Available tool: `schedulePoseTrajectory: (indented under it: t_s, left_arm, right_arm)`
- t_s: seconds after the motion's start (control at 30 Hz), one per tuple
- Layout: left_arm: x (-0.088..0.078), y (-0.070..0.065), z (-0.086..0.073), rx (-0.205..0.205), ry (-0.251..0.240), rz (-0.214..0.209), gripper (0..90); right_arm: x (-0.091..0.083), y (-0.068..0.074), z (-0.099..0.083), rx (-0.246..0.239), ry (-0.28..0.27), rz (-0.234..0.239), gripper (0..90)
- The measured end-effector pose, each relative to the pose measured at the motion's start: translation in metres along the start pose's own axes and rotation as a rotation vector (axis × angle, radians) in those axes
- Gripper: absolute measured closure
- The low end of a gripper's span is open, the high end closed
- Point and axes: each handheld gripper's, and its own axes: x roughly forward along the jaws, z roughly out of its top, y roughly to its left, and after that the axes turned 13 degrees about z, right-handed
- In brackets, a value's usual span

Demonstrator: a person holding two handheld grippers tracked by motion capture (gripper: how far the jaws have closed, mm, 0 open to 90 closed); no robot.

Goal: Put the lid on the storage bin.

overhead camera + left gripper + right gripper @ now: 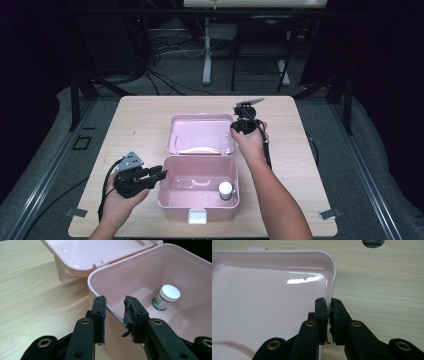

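My right gripper (329, 305) is pinched on the lid's (269, 297) right rim, one jaw inside the wall and one outside, the thin edge clamped between the pads. In the high view the right gripper (243, 121) sits at the lid's (200, 134) right edge, with the lid lying open and flat on the table (140, 125) behind the box (172, 192).

The lid looks like thin, glossy plastic: light, fairly stiff, but likely to flex a little and slip if I grip only the lip. I judge the rim near the corner a fair hold, since the wall there is stiffer; a firm, steady pinch should swing it on its hinges (100, 264) without twisting them.

My left gripper (115, 306) stands spread, its jaws astride the box's left wall without pressing it, as far as I can tell. In the high view the left gripper (159, 175) rests at the box's left side, placed to steady it. The box (125, 277) is light too, so it may slide if the lid drags.

Inside, near the right front corner, a small bottle (166, 297) stands upright with a white cap; it looks low enough to clear a closing lid. The front latch (197, 216) hangs free. Nothing else lies on the table near the lid's path.
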Motion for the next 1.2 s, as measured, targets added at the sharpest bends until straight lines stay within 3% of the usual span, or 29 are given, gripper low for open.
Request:
schedulePoseTrajectory:
  t_s: [1.2]
  left_arm:
    - [0.0,0.0,0.0,-0.006,0.0,0.004,70.4]
  right_arm:
    - [-0.036,0.016,-0.001,-0.109,-0.114,0.022,86.3]
